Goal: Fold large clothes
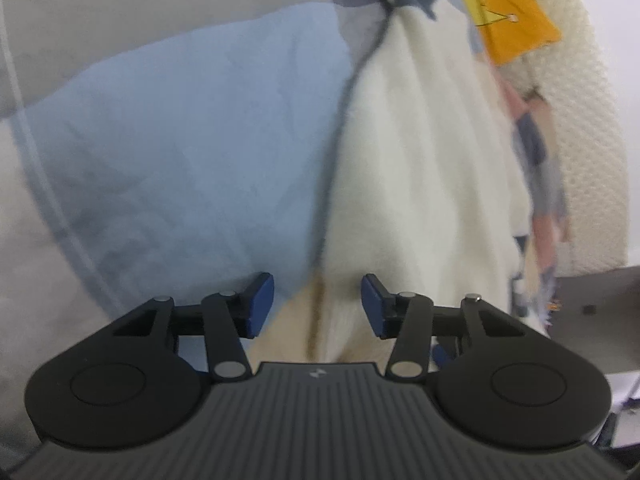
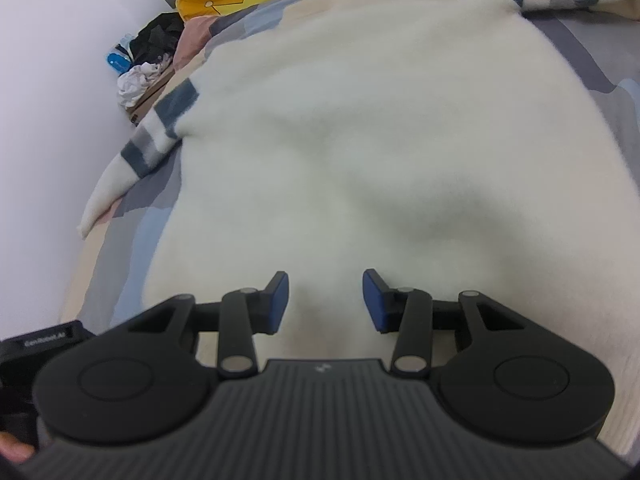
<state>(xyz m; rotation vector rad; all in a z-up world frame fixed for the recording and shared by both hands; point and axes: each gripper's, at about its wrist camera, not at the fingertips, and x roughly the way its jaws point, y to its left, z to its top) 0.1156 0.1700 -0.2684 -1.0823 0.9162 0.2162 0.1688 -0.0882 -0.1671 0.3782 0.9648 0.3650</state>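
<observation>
Lying under both tongs (image 2: 325,300): white sweater (image 2: 360,140)

one label could be made out, and only partly: pale letters on a black block (image 2: 44,340) just left of the right gripper's (image 2: 325,302) left jaw, seeming to begin "cen" and end "ai". a small pale logo (image 2: 321,369) behind the jaws on the ribbed body was too small to read.

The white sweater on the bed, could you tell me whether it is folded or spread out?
Spread out: the white sweater lies flat, both striped sleeves extending sideways.
</observation>
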